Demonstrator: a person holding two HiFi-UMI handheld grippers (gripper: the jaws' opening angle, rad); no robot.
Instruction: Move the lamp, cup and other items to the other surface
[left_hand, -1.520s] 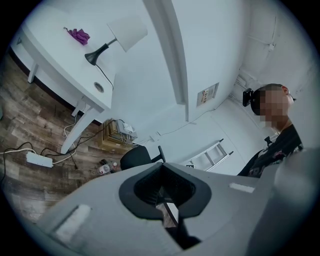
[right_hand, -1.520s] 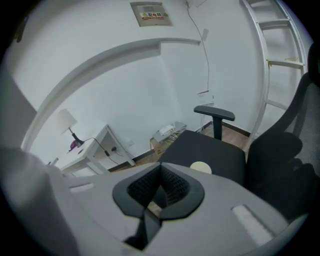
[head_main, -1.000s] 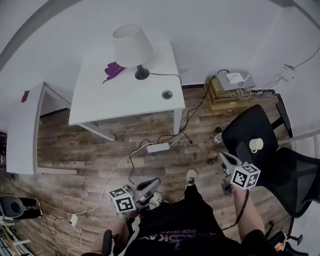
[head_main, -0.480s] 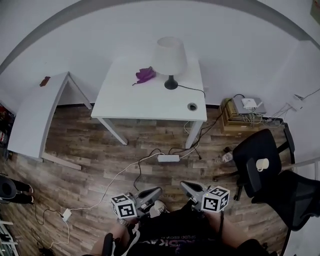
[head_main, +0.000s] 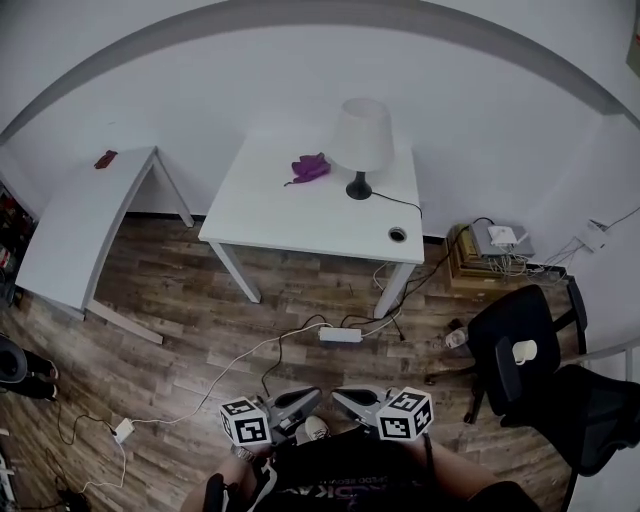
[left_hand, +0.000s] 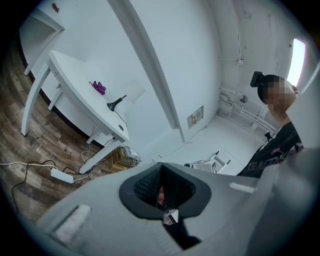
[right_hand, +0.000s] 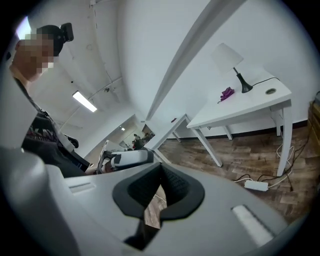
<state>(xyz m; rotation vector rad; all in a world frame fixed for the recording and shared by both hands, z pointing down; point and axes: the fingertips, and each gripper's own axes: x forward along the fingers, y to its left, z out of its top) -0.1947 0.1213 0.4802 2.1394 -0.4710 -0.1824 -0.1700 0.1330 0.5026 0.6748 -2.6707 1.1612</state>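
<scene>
A white-shaded lamp (head_main: 362, 138) on a black base stands at the back of the white table (head_main: 300, 215), with a purple item (head_main: 310, 167) to its left. A white cup (head_main: 523, 351) sits on the black chair (head_main: 515, 325) at the right. My left gripper (head_main: 310, 397) and right gripper (head_main: 342, 396) are side by side at the bottom middle, over the floor and far from the table. Both are shut and hold nothing. The right gripper view shows the lamp (right_hand: 226, 56) and the purple item (right_hand: 227, 92) on the table far ahead. The left gripper view shows the lamp (left_hand: 131, 91) at a distance.
A second white table (head_main: 75, 235) with a small red thing (head_main: 105, 158) stands at the left. Cables and a power strip (head_main: 341, 334) lie on the wood floor between me and the table. Boxes with devices (head_main: 490, 250) sit by the right wall.
The right gripper has swung left from beside the chair with the cup to next to the left gripper. The view has turned, so the table sits further right and nearer.
</scene>
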